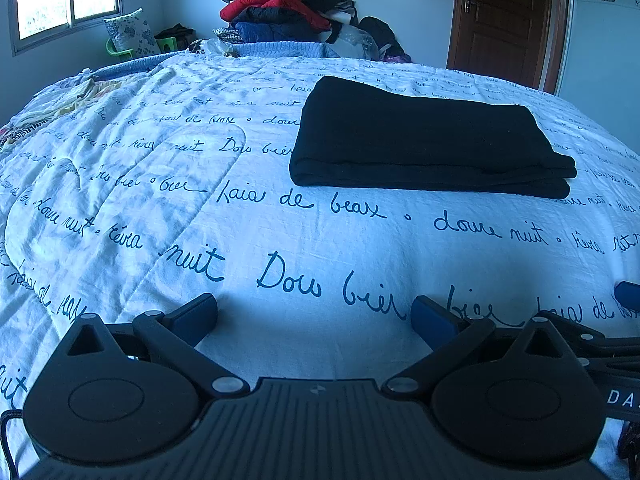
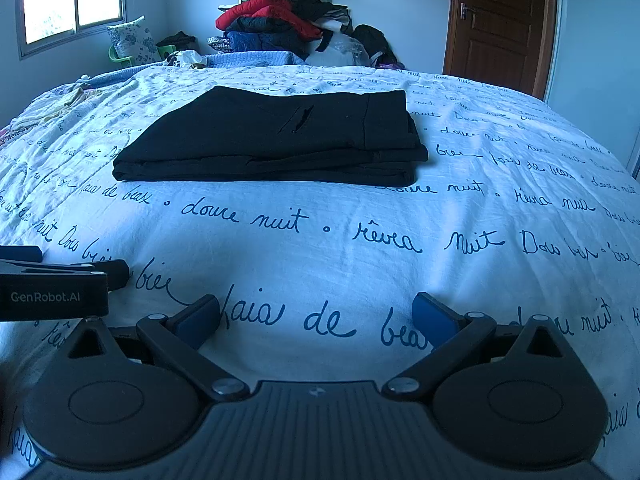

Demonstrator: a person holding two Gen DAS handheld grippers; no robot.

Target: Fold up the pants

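Note:
Black pants [image 1: 424, 144] lie folded in a flat rectangular stack on the bed; in the right wrist view the stack [image 2: 276, 140] shows a pocket slit on top. My left gripper [image 1: 314, 314] is open and empty, low over the bedspread, well short of the pants. My right gripper [image 2: 316, 314] is open and empty too, equally far back. The left gripper's body shows at the left edge of the right wrist view [image 2: 56, 280]. A blue pad of the right gripper shows at the right edge of the left wrist view [image 1: 628, 296].
The bed has a white bedspread [image 1: 200, 216] printed with blue script. A pile of clothes [image 1: 288, 8] with a red jacket stands beyond the bed's far edge. A floral pillow [image 1: 130, 34] leans by the window. A brown door [image 1: 504, 16] is at the back right.

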